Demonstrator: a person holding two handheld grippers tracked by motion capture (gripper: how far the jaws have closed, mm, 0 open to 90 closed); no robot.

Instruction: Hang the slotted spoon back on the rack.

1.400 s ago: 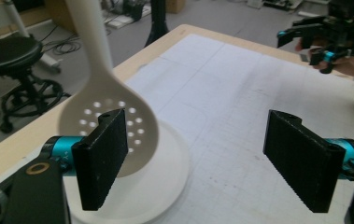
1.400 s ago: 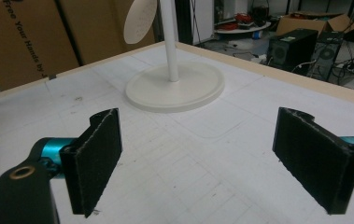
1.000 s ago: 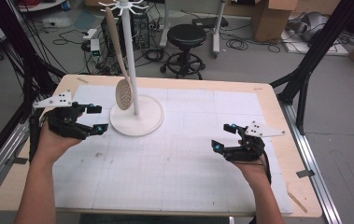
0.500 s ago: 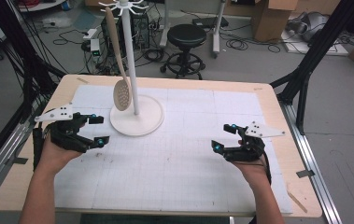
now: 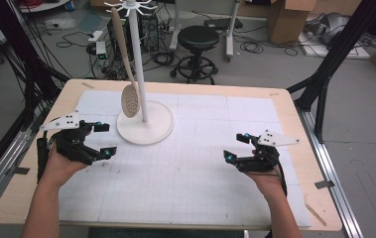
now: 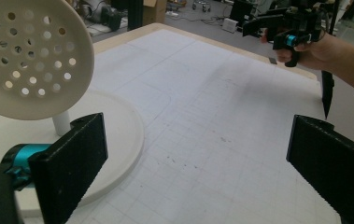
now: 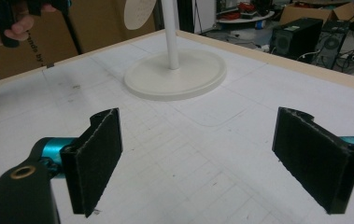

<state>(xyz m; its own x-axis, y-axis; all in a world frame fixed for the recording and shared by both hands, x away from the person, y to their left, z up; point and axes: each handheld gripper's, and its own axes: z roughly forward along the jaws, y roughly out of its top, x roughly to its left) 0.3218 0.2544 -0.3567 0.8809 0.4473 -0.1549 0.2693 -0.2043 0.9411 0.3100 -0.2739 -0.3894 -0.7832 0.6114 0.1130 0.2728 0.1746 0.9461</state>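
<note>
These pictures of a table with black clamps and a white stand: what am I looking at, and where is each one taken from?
A person sits at a table covered by a white gridded mat and holds a hand-held tool in each hand: the left tool and the right tool. Each has two black jaws. One picture looks down from above. The other two come from small cameras riding on the tools, looking out between their own jaws. On the mat stands a white stand, and a slotted spoon hangs from its top. Neither tool holds anything. Both stand open, and the left one's jaws have just been opening with nothing between them.
</note>
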